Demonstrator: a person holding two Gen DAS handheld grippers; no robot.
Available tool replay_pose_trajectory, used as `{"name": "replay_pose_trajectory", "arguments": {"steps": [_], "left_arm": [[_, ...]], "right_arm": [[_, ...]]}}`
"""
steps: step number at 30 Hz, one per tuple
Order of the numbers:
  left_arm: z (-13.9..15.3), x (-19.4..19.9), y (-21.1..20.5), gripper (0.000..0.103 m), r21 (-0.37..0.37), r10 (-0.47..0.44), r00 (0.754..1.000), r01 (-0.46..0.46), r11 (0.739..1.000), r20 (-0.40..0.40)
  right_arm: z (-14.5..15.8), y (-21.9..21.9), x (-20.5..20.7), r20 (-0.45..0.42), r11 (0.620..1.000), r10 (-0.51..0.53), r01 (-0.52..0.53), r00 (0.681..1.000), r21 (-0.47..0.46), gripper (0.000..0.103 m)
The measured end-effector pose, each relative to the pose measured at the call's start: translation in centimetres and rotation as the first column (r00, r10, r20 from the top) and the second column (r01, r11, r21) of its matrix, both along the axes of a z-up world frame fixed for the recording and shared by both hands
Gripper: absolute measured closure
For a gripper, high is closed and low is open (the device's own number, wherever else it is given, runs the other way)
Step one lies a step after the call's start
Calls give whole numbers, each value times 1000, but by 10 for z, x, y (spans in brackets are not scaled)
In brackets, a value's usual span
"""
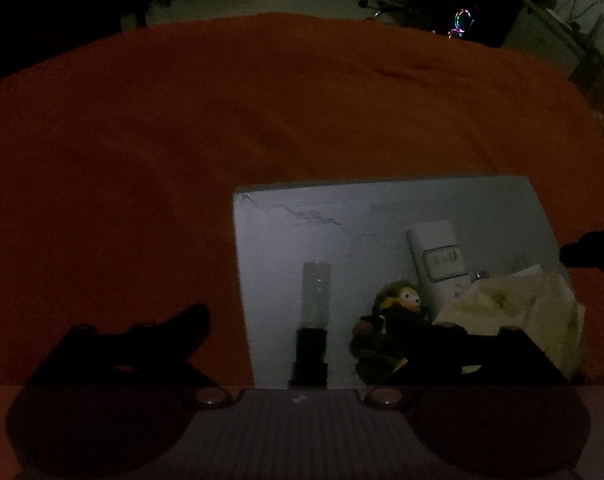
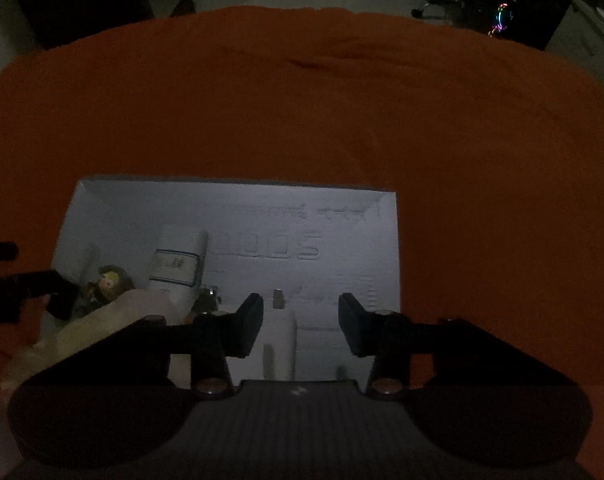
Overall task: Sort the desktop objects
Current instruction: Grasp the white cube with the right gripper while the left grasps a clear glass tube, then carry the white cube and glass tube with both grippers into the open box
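Our right gripper point(image 2: 300, 322) stands half-wide and holds nothing; a small white cylindrical tube with a metal tip point(image 2: 278, 332) lies between its fingers without touching them, its long axis toward twelve o'clock, inside the shallow white foam tray point(image 2: 382, 240). Our left gripper point(image 1: 302, 336) is wide and empty, straddling a clear-capped black tube point(image 1: 314, 320). We judge the right nearer a grasp. Further, at ten o'clock, sit a brown monkey figurine point(image 2: 107, 282) and a white remote control point(image 2: 179, 264).

Both wrist views steeply down, close over shared white tray point(image 1: 261, 208) point(image 2: 382, 240).
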State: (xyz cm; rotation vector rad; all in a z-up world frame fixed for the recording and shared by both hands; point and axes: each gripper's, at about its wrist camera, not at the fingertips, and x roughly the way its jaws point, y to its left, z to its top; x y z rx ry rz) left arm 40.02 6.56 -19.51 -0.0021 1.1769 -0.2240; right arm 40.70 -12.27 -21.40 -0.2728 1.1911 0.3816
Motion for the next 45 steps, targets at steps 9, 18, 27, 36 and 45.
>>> {"name": "replay_pose_trajectory", "arguments": {"steps": [9,18,27,36,45], "left_arm": [[-23,-1,-9,56,-5,-44,999,44,999,-6],[-21,5,-7,74,-43,-63,998,62,997,-24],[-14,5,-5,87,-39,-121,992,120,992,-22],[-7,6,0,87,-1,-131,991,131,991,-12],[-9,7,17,84,2,-81,997,81,997,-1]], "right_arm": [[-19,10,1,-93,998,-57,59,994,24,53],[-32,28,-11,-139,999,-35,36,990,5,29],[-34,6,-7,-178,999,-42,47,983,25,33],[-34,13,-22,-135,997,34,-42,990,-59,44],[-27,4,-22,-157,995,-11,-4,988,-98,43]]}}
